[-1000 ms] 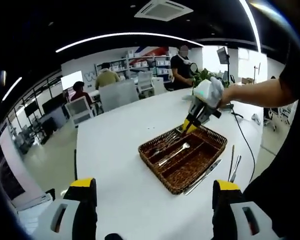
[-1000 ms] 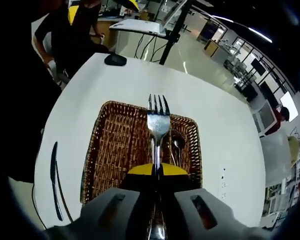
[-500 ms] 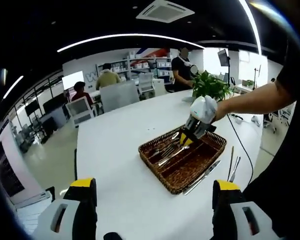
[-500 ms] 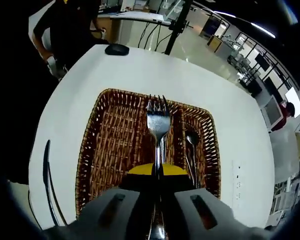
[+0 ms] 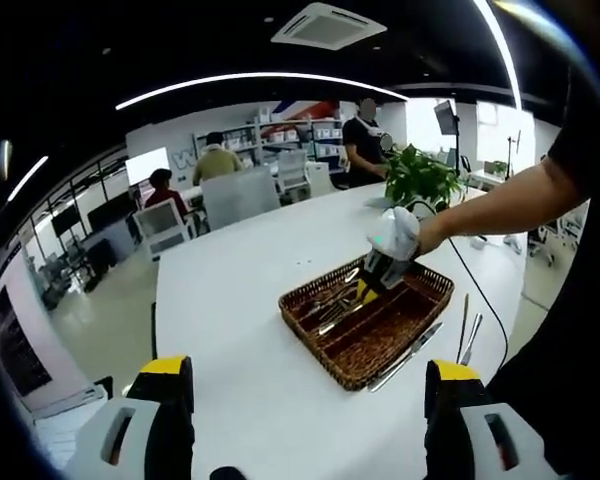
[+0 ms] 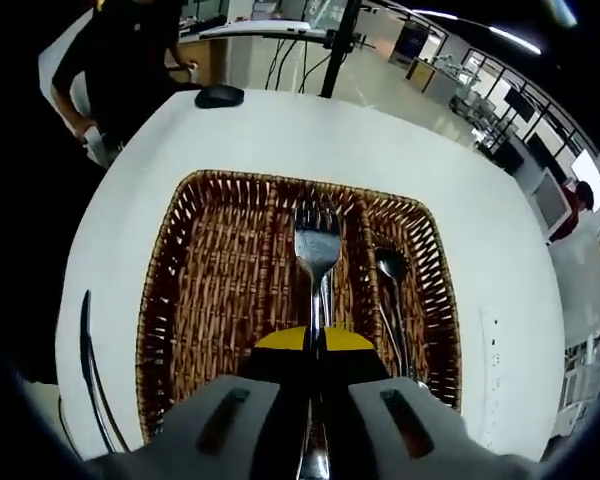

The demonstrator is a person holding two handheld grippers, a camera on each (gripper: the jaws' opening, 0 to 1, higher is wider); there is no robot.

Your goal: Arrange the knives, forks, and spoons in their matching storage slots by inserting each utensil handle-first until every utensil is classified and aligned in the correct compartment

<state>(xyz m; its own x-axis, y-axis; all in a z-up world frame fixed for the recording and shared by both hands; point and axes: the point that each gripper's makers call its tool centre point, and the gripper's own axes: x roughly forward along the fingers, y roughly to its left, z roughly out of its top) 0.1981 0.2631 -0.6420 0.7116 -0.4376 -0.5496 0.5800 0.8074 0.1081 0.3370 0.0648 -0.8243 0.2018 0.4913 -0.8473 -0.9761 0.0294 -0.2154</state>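
A brown wicker cutlery tray (image 6: 215,250) with three long slots lies on the white table (image 6: 280,130). My right gripper (image 6: 315,340) is shut on a steel fork (image 6: 317,245), tines pointing forward, low over the tray's middle slot. More forks lie under it, and spoons (image 6: 390,275) lie in the slot to its right. The slot to its left holds nothing. In the left gripper view that right gripper (image 5: 375,280) dips into the tray (image 5: 370,345). Two knives (image 5: 468,325) rest on the table beside the tray. My left gripper (image 5: 310,420) is open near the table's edge, well back from the tray.
The two knives (image 6: 88,360) lie left of the tray in the right gripper view. A black mouse (image 6: 220,96) sits at the table's far end. A potted plant (image 5: 418,178) and a cable (image 5: 485,285) are beyond the tray. People sit and stand in the background.
My right gripper has come down with the fork, from above the tray's far edge to low over the middle slot. The left gripper has stayed put.
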